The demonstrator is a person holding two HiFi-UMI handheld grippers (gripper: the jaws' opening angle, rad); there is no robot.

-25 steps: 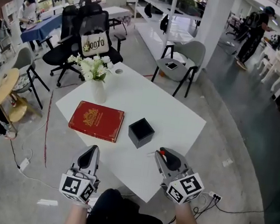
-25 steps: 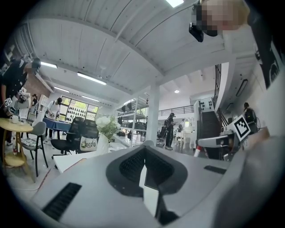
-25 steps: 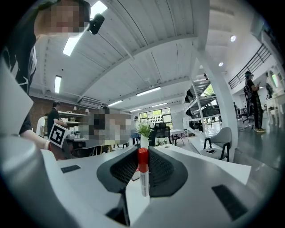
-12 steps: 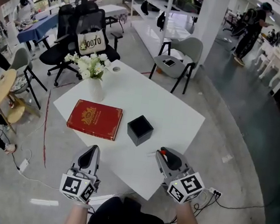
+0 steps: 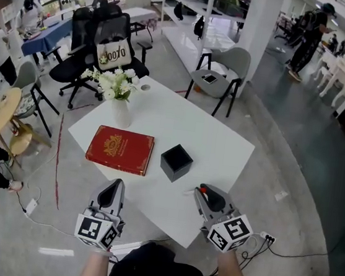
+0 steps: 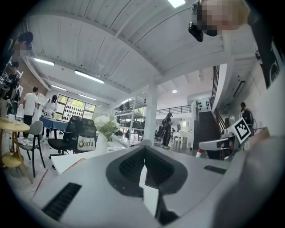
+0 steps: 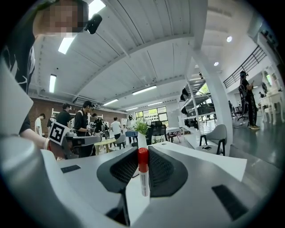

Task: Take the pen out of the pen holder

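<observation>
Pen out of holder, gripped in your right gripper

Your right gripper point(image 5: 203, 192) is closed on the pen point(image 7: 142, 171) – jaws narrow, pads on either side of the white barrel, red cap at the top, pen upright. It sits over the near edge of the white table point(image 5: 222, 140), pointing roughly level away from you, marker cube towards you, forearm coming in from the bottom of the head view. The black pen holder point(image 5: 176, 162) stands on the table just beyond and left of that gripper, apart from the pen.

Your left gripper point(image 5: 117, 184) is held level too, at the near table edge below the red book point(image 5: 120, 149) – jaw tips together, nothing gripped. Both hands are low in the head view, well apart, one on each side of your lap. Vase of white flowers point(image 5: 120, 106) is at the far left part of the table
</observation>
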